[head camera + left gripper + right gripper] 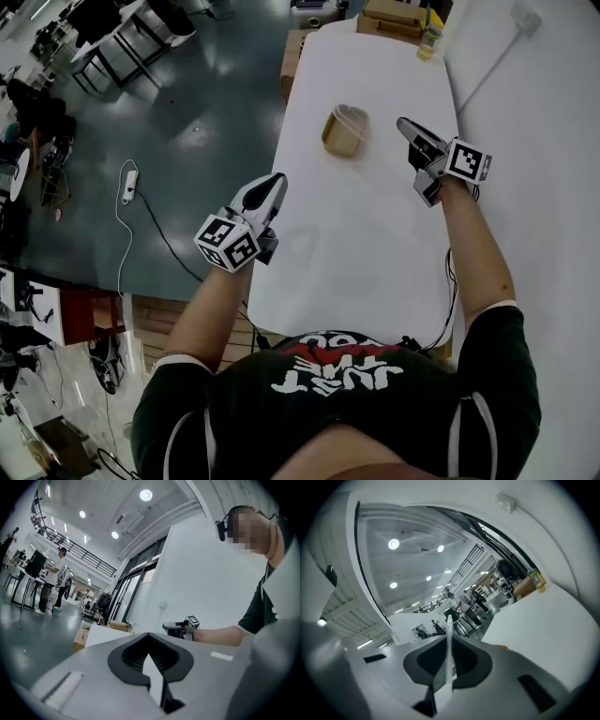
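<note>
Right hand-held gripper [404, 125] hovers empty, jaws together, at 3 o'clock of the tan tape roll [345, 131] on the white surface [375, 244]. My left hand-held gripper [277, 180], likewise closed on nothing, hangs at the roll's 7 o'clock, apart from it. I judge this the approach stage; a grasp calls for opening the jaws first. Neither gripper view shows the roll, and whether it lies flat is unclear.
</note>
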`<state>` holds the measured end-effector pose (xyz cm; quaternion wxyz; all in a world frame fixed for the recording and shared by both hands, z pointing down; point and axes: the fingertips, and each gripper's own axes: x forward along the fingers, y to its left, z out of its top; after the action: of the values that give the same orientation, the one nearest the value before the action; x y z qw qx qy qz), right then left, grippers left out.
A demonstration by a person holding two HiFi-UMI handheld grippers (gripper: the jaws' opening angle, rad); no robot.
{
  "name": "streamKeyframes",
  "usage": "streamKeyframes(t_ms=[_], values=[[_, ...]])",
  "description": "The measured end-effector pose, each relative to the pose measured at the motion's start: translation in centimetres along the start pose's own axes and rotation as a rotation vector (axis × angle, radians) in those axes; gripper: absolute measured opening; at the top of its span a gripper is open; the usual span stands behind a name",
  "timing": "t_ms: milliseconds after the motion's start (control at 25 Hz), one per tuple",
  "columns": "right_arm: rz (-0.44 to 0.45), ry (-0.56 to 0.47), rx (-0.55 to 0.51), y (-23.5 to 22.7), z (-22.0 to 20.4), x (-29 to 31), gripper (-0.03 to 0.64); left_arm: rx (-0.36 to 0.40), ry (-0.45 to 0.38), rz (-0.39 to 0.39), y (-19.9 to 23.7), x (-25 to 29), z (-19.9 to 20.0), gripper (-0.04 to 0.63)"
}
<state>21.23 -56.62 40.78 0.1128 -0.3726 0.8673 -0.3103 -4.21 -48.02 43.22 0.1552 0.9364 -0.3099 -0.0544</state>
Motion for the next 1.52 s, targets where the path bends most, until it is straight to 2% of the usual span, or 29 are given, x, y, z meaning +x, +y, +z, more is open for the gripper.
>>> streamKeyframes(t_ms=[240, 560, 840, 1080, 1520], values=[[-0.115, -0.078, -0.146, 4.6, 4.8, -6.0, 0.033, 0.014, -0.023, -0.016, -4.0, -0.6, 4.2, 0.008], [-0.231, -0.162, -0.315, 12.2, 8.4, -13.0, 0.034, 0.056, -0.073, -0.061, -9.0, -2.6, 10.3, 0.008], [-0.301, -0.220, -0.440, 16.9, 11.9, -17.5, 0.034, 0.132, -0.101, -0.098, -12.6, -2.7, 15.5, 0.008], [-0.338, -0.273, -0.556, 21.1, 13.8, -20.3, 0.034, 0.147, -0.126, -0.139, -15.1, -3.4, 18.5, 0.008], [-0.373, -0.336, -0.638, 24.0, 17.1, -22.5, 0.032, 0.191, -0.151, -0.191, -17.3, -1.8, 22.5, 0.008]])
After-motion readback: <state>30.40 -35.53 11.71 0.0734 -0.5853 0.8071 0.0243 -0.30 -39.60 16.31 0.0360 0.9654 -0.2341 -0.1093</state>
